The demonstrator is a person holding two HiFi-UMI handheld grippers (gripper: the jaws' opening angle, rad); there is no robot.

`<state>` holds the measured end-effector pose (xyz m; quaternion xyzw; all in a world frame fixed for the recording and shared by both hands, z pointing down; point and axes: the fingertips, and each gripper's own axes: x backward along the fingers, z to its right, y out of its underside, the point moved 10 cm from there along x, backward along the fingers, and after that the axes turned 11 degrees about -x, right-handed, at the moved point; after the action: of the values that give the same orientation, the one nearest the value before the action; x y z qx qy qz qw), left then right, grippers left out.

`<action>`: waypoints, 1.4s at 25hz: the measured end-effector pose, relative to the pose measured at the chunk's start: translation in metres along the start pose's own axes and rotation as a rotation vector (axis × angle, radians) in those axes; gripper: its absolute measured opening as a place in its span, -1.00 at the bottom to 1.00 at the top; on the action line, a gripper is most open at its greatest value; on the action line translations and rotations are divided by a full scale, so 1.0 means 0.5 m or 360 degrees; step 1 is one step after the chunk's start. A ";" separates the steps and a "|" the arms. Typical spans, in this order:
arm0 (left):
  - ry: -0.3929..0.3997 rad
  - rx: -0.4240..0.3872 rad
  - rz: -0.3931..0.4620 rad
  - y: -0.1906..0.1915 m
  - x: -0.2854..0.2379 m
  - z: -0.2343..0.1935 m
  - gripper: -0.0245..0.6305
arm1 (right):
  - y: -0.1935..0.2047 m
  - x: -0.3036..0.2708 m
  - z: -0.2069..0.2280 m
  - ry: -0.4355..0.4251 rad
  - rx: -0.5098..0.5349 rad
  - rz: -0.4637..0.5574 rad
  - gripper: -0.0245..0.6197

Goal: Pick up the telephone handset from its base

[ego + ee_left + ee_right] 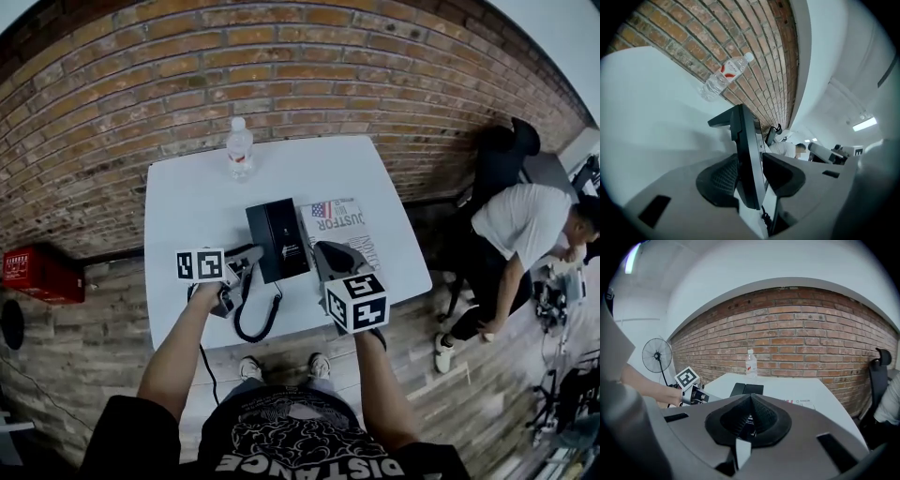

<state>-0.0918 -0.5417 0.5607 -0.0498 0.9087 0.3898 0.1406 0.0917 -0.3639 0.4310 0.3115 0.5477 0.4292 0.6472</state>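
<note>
The black telephone base (278,239) lies in the middle of the white table (187,202). My left gripper (242,265) is just left of the base, shut on the black handset (745,140), which stands edge-on between the two pads. A coiled black cord (257,323) hangs from the handset over the table's front edge. Whether the handset still touches the base is unclear. My right gripper (332,253) hovers right of the base, above a printed paper (339,225), its jaws closed on nothing (750,414). The right gripper view shows the base (746,389) straight ahead.
A clear water bottle (240,146) stands at the table's far edge by the brick wall. A person (525,230) bends over beside a black chair (504,155) on the right. A red box (42,272) sits on the floor at the left, and a fan (656,355) stands beyond.
</note>
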 end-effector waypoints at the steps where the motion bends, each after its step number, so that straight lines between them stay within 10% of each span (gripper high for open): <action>1: 0.0043 0.0041 0.0015 -0.001 -0.004 -0.004 -0.48 | 0.004 0.000 -0.002 0.0019 -0.0006 -0.0004 -0.92; 13: 0.0286 0.0305 0.0016 0.004 -0.021 -0.048 -0.69 | 0.044 0.011 -0.042 0.0174 -0.0061 -0.0053 -0.92; 35: 0.0376 0.0182 0.0008 -0.018 0.005 0.047 -0.70 | 0.086 0.096 -0.055 0.0374 -0.0210 0.0020 -0.92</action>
<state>-0.0875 -0.5309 0.5385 -0.0849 0.9398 0.3291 0.0342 0.0571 -0.3039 0.4418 0.2192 0.5883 0.5019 0.5949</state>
